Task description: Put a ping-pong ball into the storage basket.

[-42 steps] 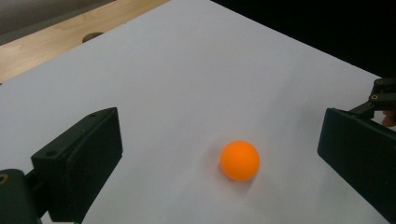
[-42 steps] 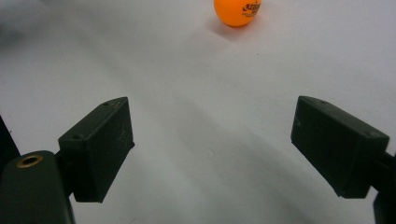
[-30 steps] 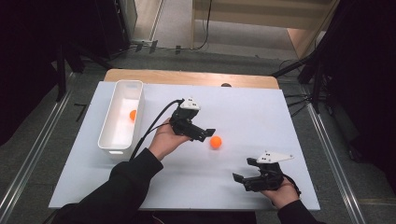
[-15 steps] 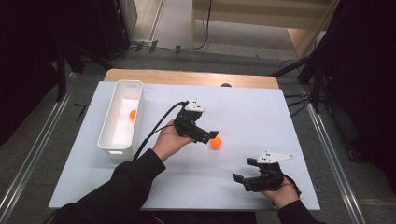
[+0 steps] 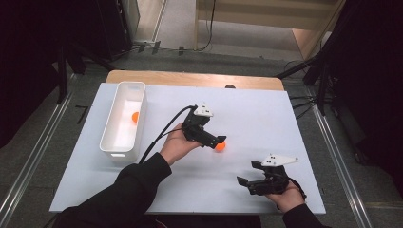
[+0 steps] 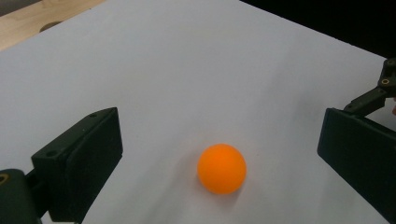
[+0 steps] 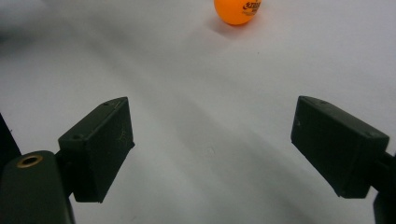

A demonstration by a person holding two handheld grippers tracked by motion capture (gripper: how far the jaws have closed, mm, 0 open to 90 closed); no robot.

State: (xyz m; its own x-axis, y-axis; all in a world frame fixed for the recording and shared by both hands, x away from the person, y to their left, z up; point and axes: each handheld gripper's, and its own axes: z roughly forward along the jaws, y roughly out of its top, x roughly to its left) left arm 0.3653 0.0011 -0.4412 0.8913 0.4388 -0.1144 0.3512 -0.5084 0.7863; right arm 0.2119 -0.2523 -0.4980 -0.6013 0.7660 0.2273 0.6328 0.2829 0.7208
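Two grippers, both with jaws apart: left gripper straddles an orange ping-pong ball at frame centre on the white table; centre it before closing gently, lest it roll; right gripper idles lower right

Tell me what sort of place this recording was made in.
Probably a lab or studio set up for recording: a white-topped table on a grey floor, black tripod legs standing round it, and cables trailing across the floor behind.

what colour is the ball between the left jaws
Plain orange: the small round ball shows best in the left gripper view.
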